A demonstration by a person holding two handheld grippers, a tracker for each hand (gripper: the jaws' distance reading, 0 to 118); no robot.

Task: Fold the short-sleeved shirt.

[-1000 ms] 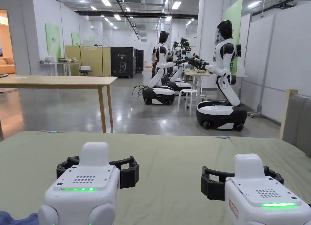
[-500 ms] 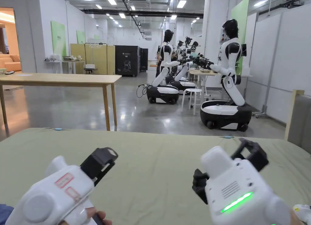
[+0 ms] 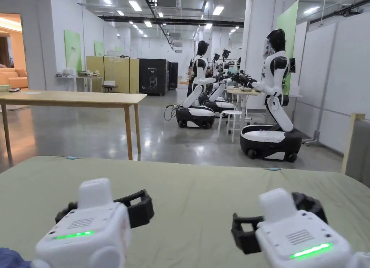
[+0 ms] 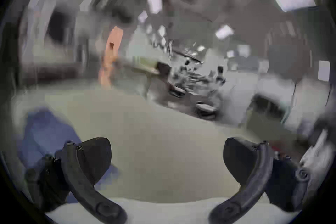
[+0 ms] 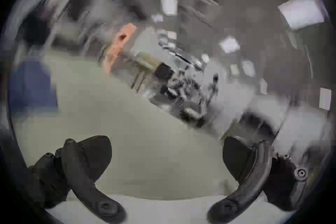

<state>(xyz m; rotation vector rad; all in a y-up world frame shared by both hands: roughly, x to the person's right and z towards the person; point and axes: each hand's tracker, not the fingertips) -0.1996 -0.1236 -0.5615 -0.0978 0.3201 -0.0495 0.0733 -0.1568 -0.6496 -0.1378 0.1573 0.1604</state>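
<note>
Shirt (image 3: 9,258) first: a bunch of blue cloth at the near left corner of the green-covered table (image 3: 202,193), mostly cut off in the head view, with a larger blurred blue mass (image 4: 49,133) on the left in the left gripper view. It is taken to be the short-sleeved shirt, still unfolded, though its shape cannot be made out. It should handle as light, limp fabric that sags and slides on the cover, so a pinch at a seam, the shoulders or the hem would likely hold better than a grab at loose middle cloth. Just beside it the left gripper (image 4: 167,160) hangs over the cover, its jaws spread wide with nothing between them. To the right, well apart from the cloth, the right gripper (image 5: 167,158) is likewise wide and empty-jawed. Farther off stands a wooden table (image 3: 72,98), and beyond it several white-and-black wheeled robots (image 3: 271,135) on the polished floor.
</note>
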